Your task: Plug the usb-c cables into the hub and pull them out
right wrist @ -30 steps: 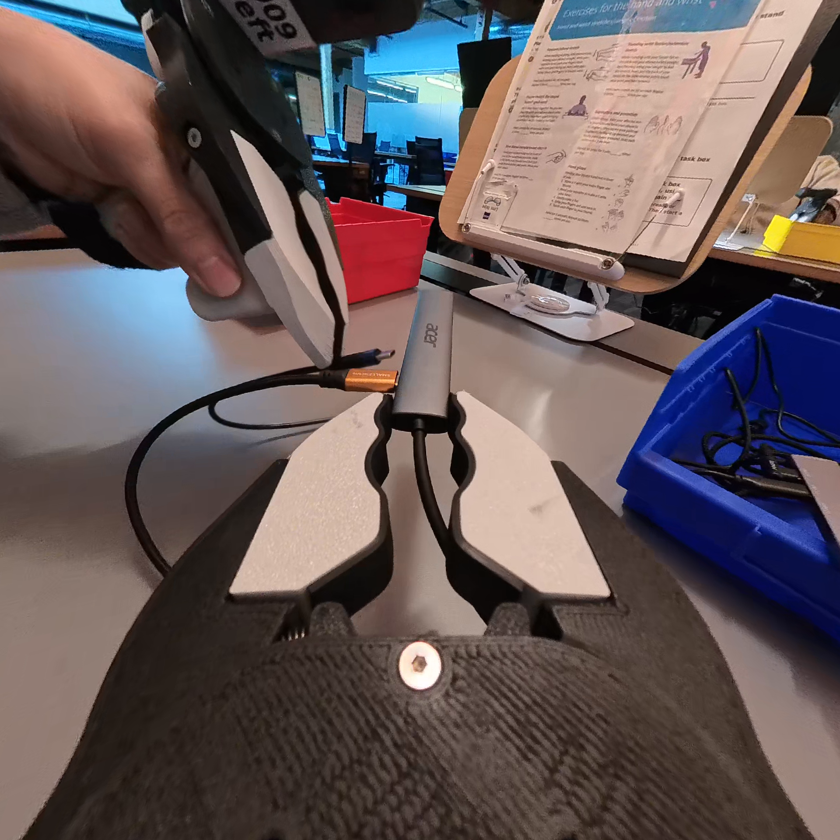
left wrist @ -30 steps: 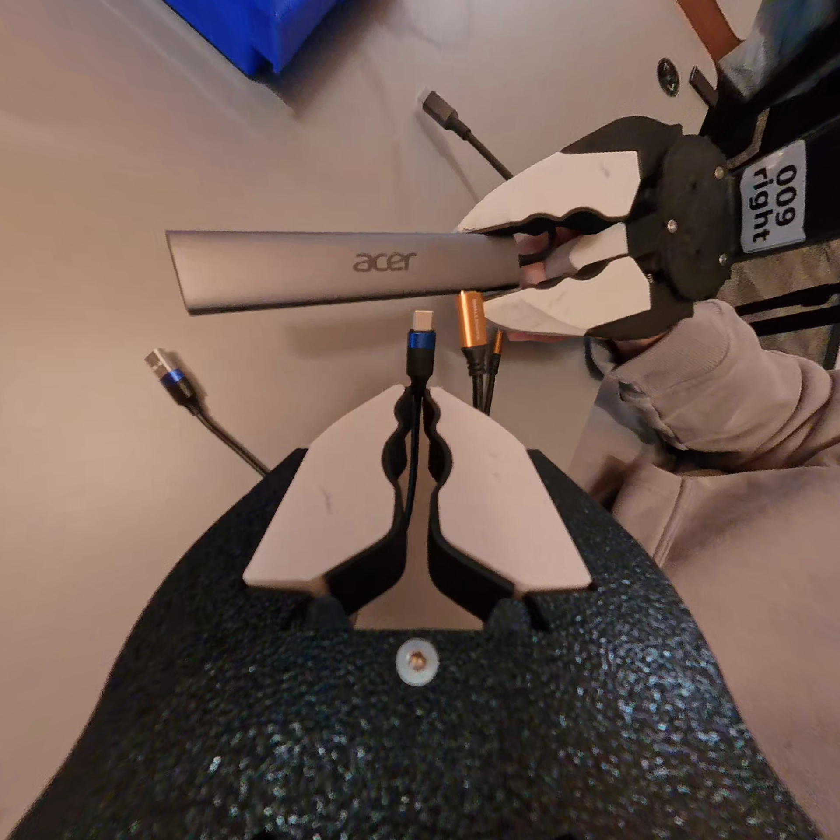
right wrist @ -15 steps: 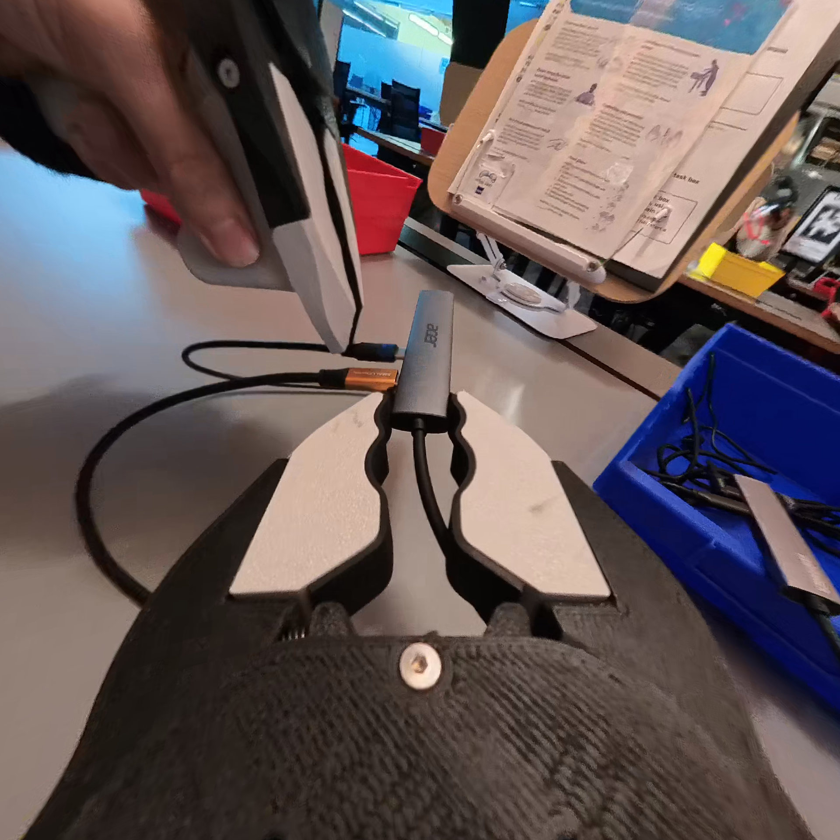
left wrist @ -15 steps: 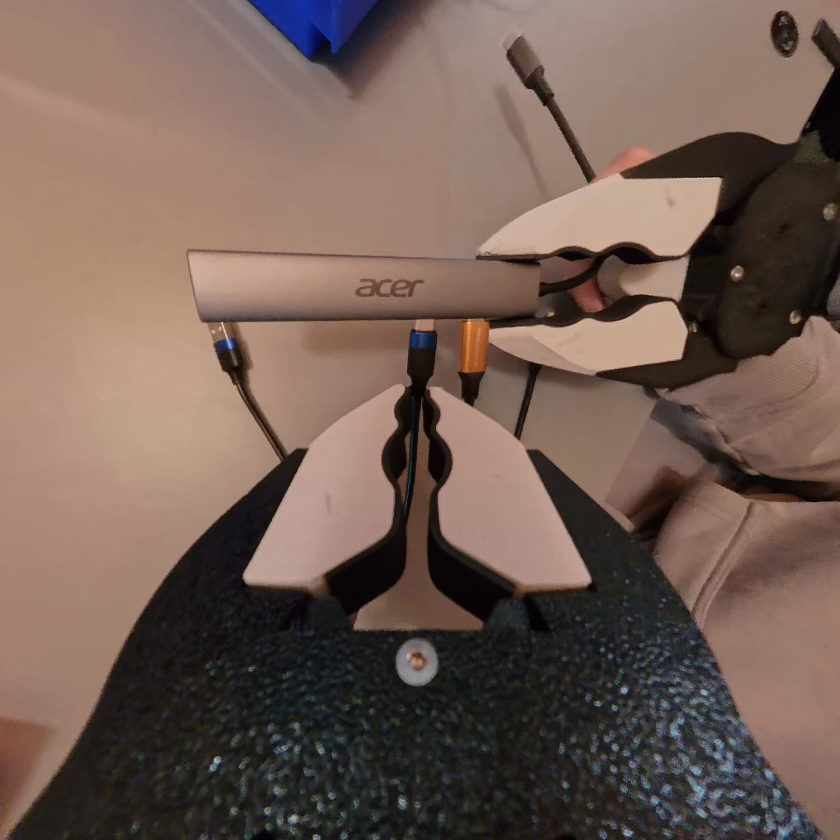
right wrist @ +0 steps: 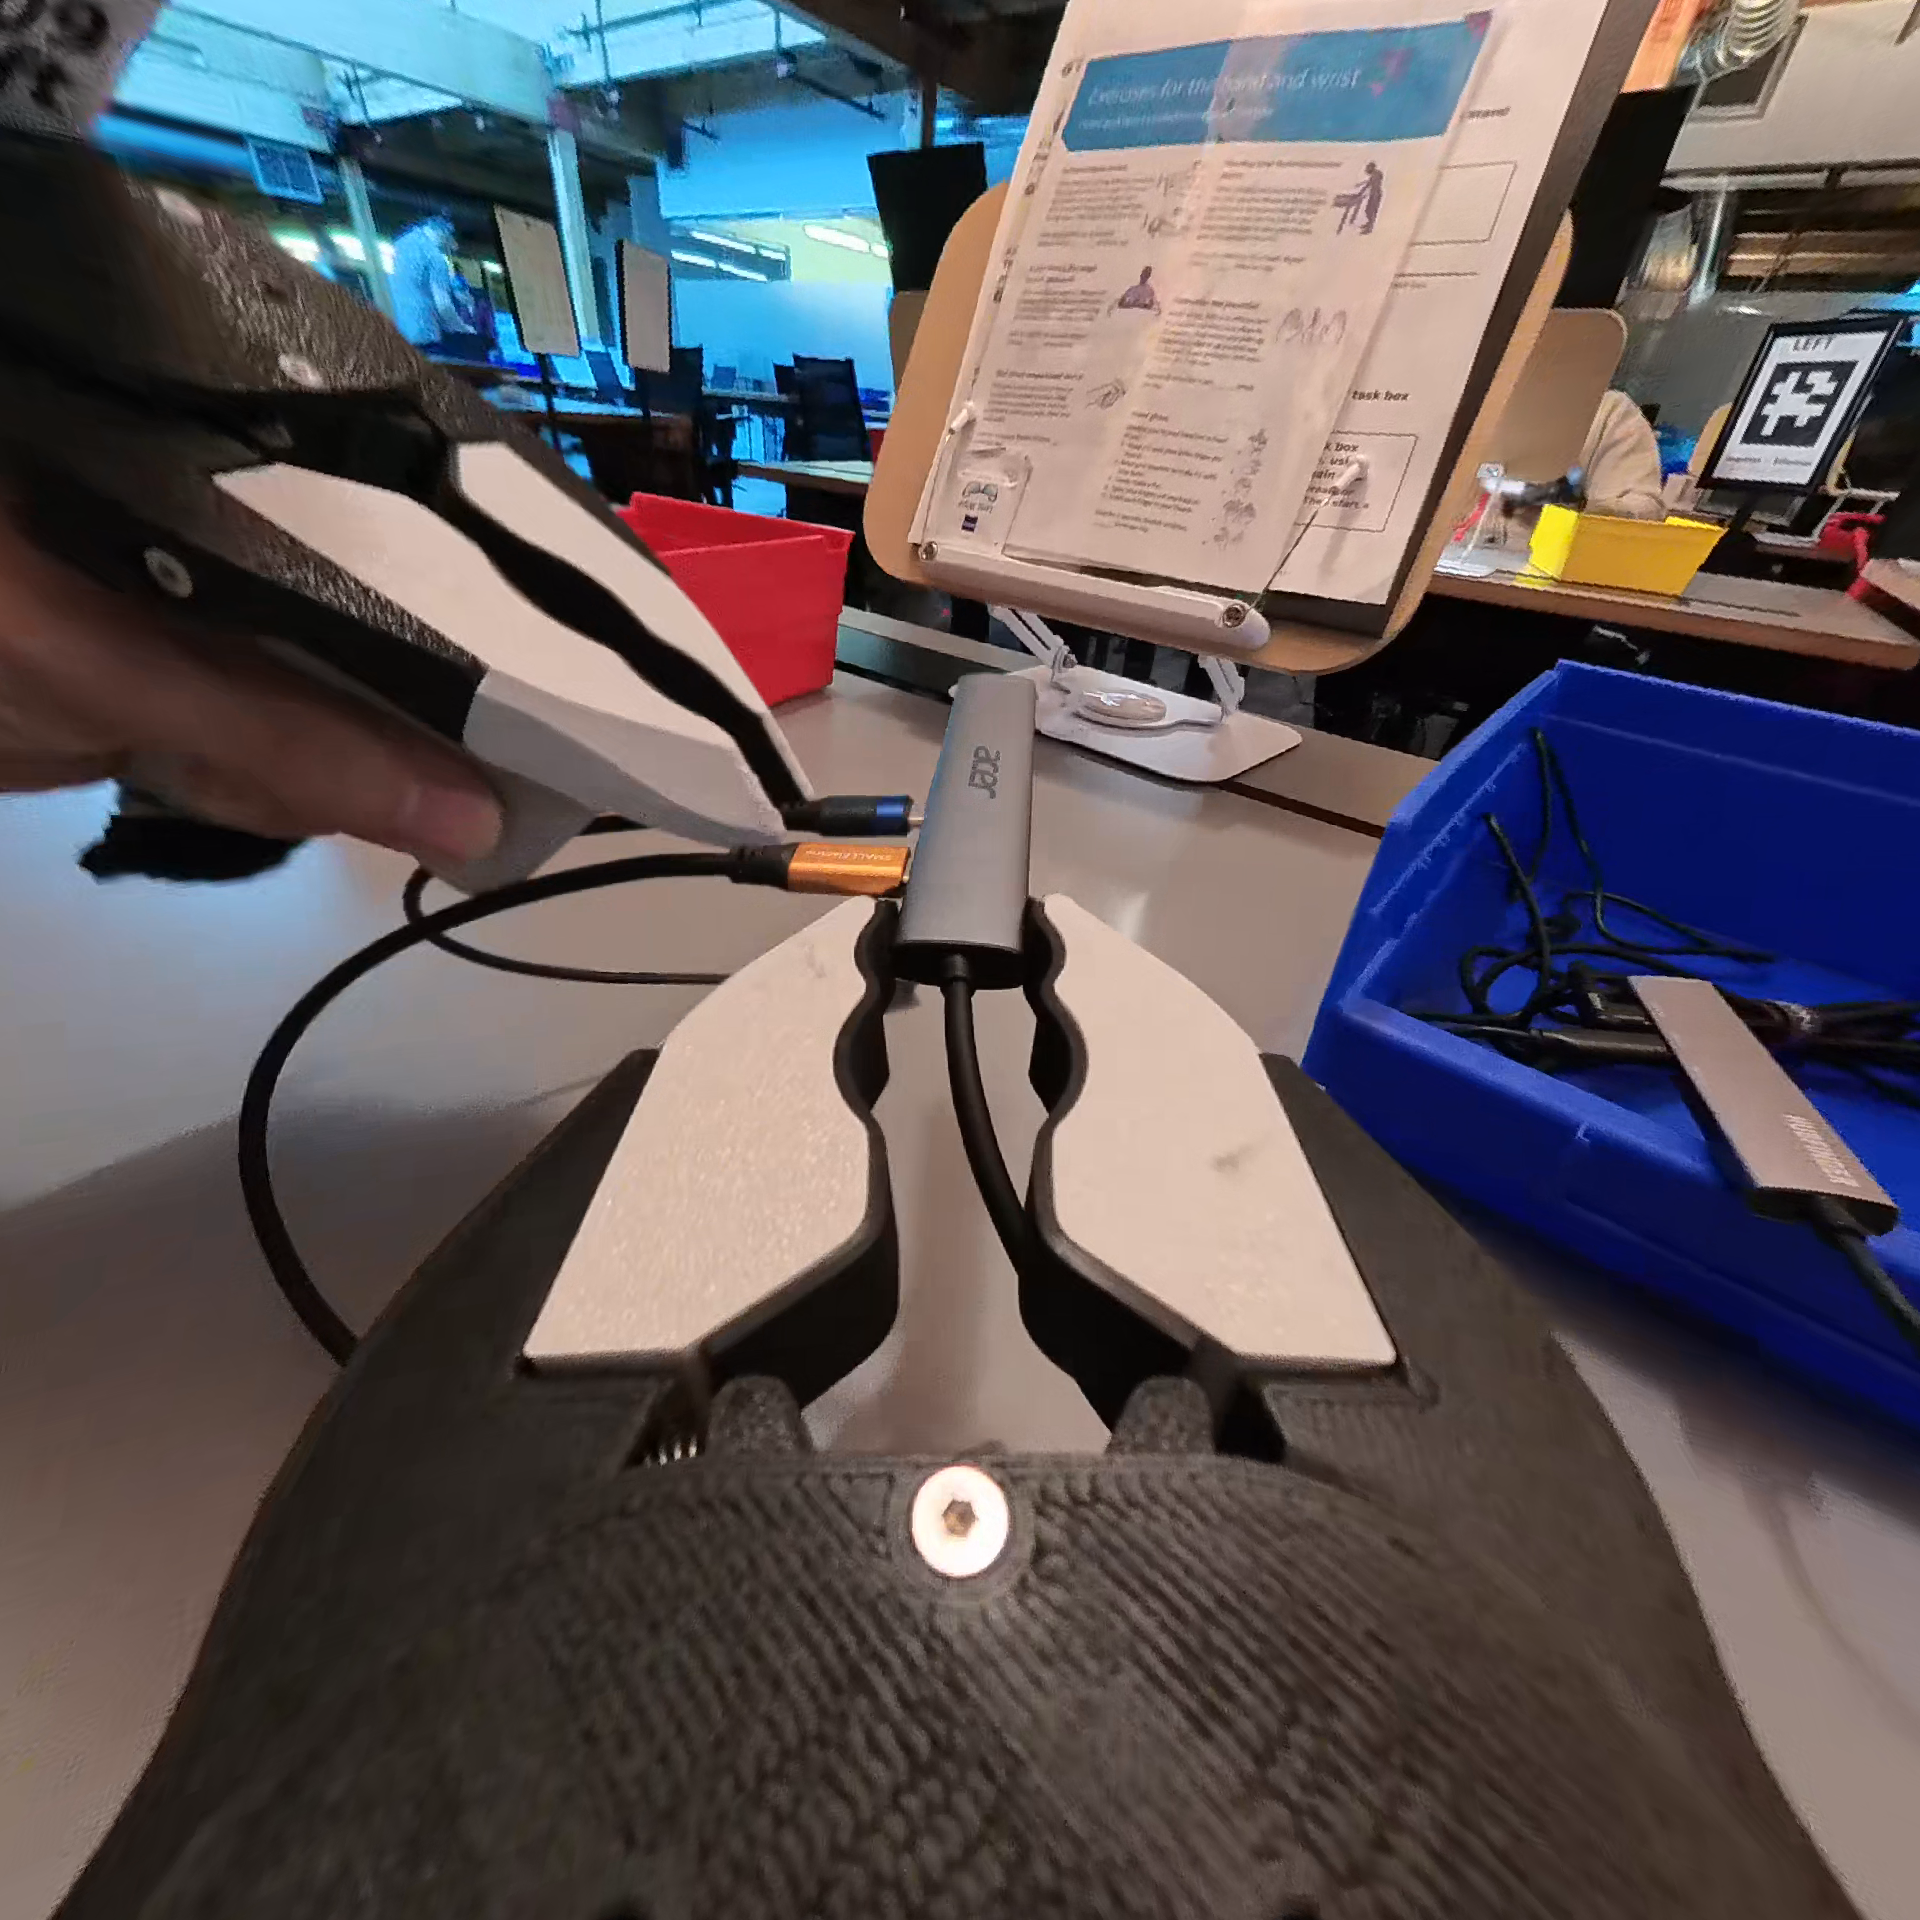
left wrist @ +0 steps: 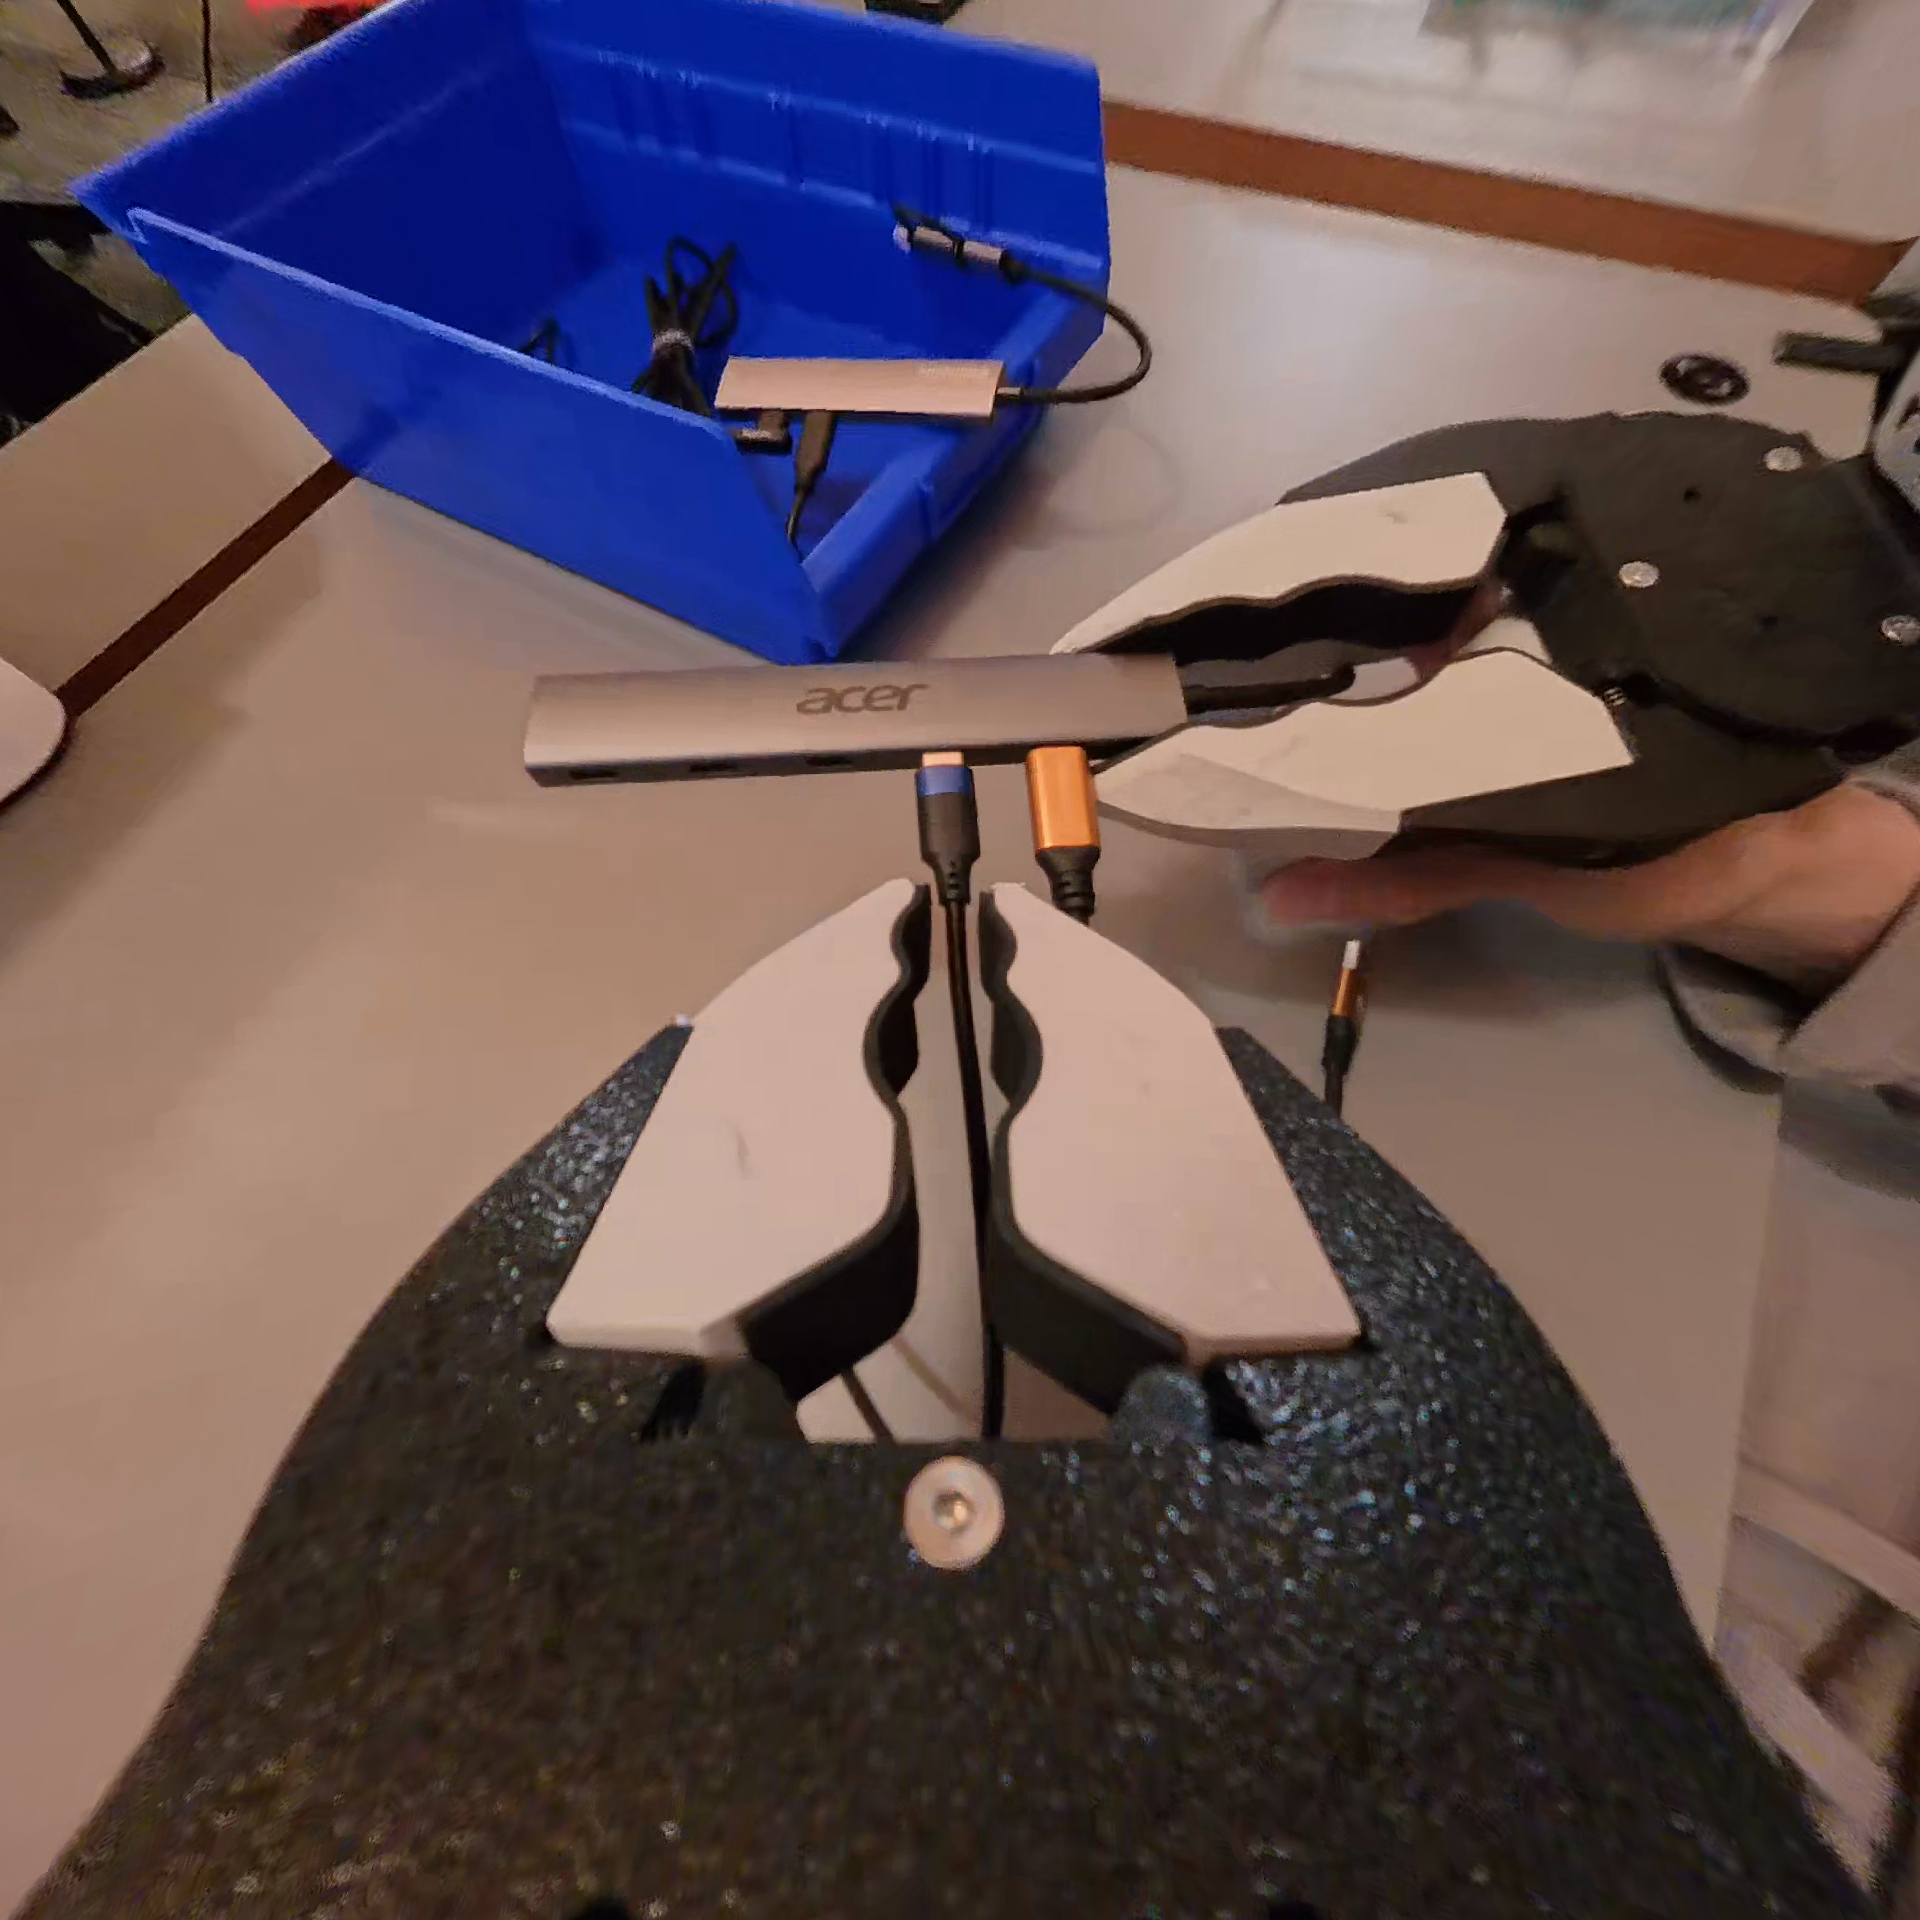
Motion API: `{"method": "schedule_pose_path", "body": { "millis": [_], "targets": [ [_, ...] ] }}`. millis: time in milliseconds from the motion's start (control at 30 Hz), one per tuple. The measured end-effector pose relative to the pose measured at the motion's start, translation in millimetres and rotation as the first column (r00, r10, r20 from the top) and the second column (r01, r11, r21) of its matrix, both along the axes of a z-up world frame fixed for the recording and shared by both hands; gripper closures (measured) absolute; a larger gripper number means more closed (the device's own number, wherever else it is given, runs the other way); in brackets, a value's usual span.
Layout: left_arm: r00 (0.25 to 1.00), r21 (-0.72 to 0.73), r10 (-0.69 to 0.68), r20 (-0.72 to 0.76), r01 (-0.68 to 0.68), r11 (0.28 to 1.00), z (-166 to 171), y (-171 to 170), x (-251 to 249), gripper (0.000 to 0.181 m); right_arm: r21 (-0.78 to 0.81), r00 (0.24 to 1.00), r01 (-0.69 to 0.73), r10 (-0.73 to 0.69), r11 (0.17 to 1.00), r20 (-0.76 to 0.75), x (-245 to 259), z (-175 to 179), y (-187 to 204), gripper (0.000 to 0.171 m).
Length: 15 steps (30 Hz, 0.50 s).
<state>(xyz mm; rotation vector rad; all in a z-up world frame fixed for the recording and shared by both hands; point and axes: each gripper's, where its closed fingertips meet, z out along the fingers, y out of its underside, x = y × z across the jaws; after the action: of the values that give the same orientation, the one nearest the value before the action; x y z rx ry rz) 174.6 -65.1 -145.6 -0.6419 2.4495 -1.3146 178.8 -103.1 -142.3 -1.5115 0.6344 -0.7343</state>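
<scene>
A grey hub [left wrist: 831,719] is held above the table by its cable end in my right gripper [right wrist: 954,914], which is shut on it; the hub also shows in the right wrist view [right wrist: 977,821]. My right gripper shows in the left wrist view [left wrist: 1164,717] too. An orange-ended cable [left wrist: 1060,823] is plugged into the hub's side. My left gripper [left wrist: 954,894] is shut on the blue-ended usb-c cable [left wrist: 943,810], whose metal tip meets the hub's port next to the orange plug; some tip still shows. My left gripper appears in the right wrist view [right wrist: 774,810].
A blue bin [left wrist: 436,416] behind the hub holds another grey hub [left wrist: 862,390] and black cables. A loose orange cable end [left wrist: 1348,987] lies on the table. A document stand [right wrist: 1195,416] and a red bin [right wrist: 758,592] stand at the far edge. The left gripper's tips are roughly 5 cm from the right gripper's.
The blue plug has gone from just short of the hub to its port. My left gripper has tilted from looking down at the table to looking across it, so the blue bin shows.
</scene>
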Motion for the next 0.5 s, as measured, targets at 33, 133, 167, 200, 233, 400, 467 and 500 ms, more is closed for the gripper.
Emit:
{"method": "schedule_pose_path", "body": {
  "millis": [33, 133, 167, 200, 233, 400, 467, 500],
  "targets": [
    [1.000, -0.010, 0.000, 0.006, 0.000, 1.000, -0.8, -1.5, -0.3, 0.174, 0.021, 1.000, -0.006, 0.006, 1.000, -0.003, -0.6, 1.4, 0.3, 0.147],
    [0.995, -0.025, 0.019, 0.094, -0.017, 1.000, 3.3, -1.7, 3.0, 0.177, 0.058, 1.000, -0.007, 0.008, 0.998, -0.019, -0.5, 2.9, 1.4, 0.147],
    [0.991, -0.017, 0.022, 0.134, -0.020, 1.000, 5.2, -1.4, 3.3, 0.177, 0.071, 1.000, -0.006, 0.007, 0.997, -0.019, -0.8, 3.8, 1.5, 0.147],
    [0.986, 0.005, 0.028, 0.164, -0.030, 1.000, 5.0, -0.7, 3.7, 0.177, 0.069, 1.000, -0.004, 0.005, 0.998, -0.021, -0.8, 3.5, 2.0, 0.147],
    [0.982, 0.029, 0.038, 0.185, -0.045, 0.999, 4.0, 0.4, 4.4, 0.177, 0.059, 1.000, 0.001, 0.000, 0.998, -0.022, -0.5, 2.6, 2.6, 0.147],
    [0.974, 0.130, 0.024, 0.226, -0.055, 0.990, 2.1, 4.7, 3.2, 0.177, 0.066, 0.999, -0.039, 0.040, 0.997, -0.023, -3.6, 3.0, 5.7, 0.147],
    [0.980, 0.184, 0.019, 0.198, -0.056, 0.981, -3.0, 6.7, 3.5, 0.178, 0.026, 1.000, -0.028, 0.028, 0.999, -0.001, -4.5, 1.8, 6.8, 0.147],
    [0.982, 0.219, 0.017, 0.191, -0.059, 0.974, -6.9, 8.8, 4.1, 0.178, -0.017, 1.000, -0.021, 0.021, 1.000, 0.010, -4.6, -0.6, 8.4, 0.146]
  ]
}}
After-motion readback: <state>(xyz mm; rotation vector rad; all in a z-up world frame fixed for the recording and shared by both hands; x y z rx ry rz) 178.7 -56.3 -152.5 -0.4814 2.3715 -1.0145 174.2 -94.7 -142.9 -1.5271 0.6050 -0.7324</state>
